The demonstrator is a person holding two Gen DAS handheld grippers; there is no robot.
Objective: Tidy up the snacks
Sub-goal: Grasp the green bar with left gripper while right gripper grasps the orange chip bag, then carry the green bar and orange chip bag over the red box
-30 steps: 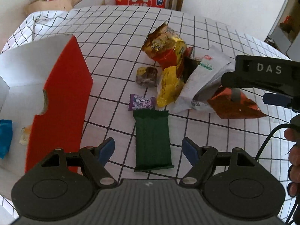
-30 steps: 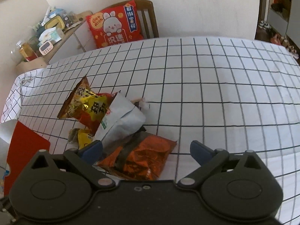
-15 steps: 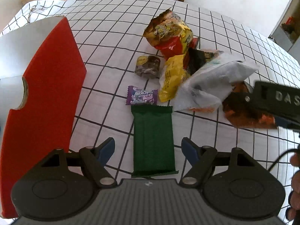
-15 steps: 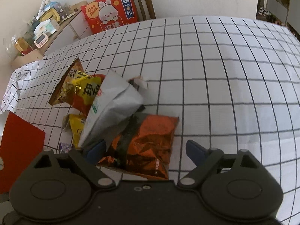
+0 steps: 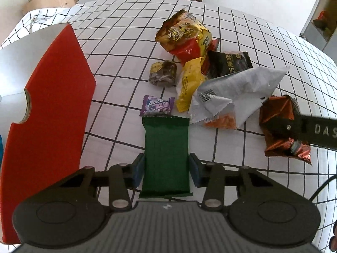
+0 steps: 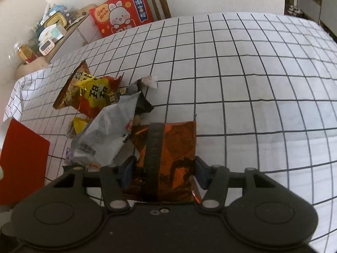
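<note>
My left gripper [image 5: 166, 171] is shut on a dark green snack bar [image 5: 165, 147] that lies lengthwise between its blue pads. My right gripper [image 6: 161, 171] is shut on an orange foil snack bag [image 6: 168, 147], which also shows in the left wrist view [image 5: 278, 116]. A red and white box [image 5: 48, 97] stands open at the left. A heap of snacks lies on the checked tablecloth: a white bag [image 5: 233, 90], a yellow-red chip bag [image 5: 185, 40], a yellow packet [image 5: 188, 84], a black packet [image 5: 229, 63], a brown cake [image 5: 163, 73] and a purple candy [image 5: 157, 105].
A chair with a red rabbit cushion [image 6: 120, 14] stands at the table's far edge. A side shelf with a timer and bottles [image 6: 46, 42] is at the back left. The checked tablecloth [image 6: 252, 84] spreads to the right.
Both grippers have closed from open. The left one now pinches the green bar; the right one moved forward over the orange bag and clamps it.
</note>
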